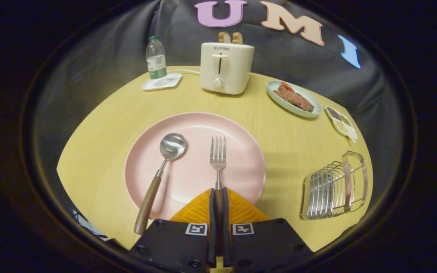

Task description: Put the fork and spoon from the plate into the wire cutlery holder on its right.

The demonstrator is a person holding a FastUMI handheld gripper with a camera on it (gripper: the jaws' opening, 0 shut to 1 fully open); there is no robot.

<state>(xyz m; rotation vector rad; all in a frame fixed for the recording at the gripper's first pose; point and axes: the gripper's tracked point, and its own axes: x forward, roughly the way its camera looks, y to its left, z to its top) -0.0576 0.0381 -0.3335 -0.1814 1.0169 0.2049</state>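
My claw [219, 201] is clamped on the fork [217, 157], both fingers [211, 204] pressing its handle between them, tines pointing ahead over the pink plate [241, 151]. The spoon [161, 170] lies on the plate beside the fork, its wooden handle crossing the near rim. The holder [334, 187] sits well apart from the plate by the table [101, 151] edge, with bare wood between them. Beyond the plate, the toaster [226, 68] reads SUPOR, with bread in its slots. Beside it a bottle [156, 58] stands on a white tray [163, 82]; its label is too small to read. A dish of meat [293, 98] and a small dish [341, 123] lie beyond the holder.
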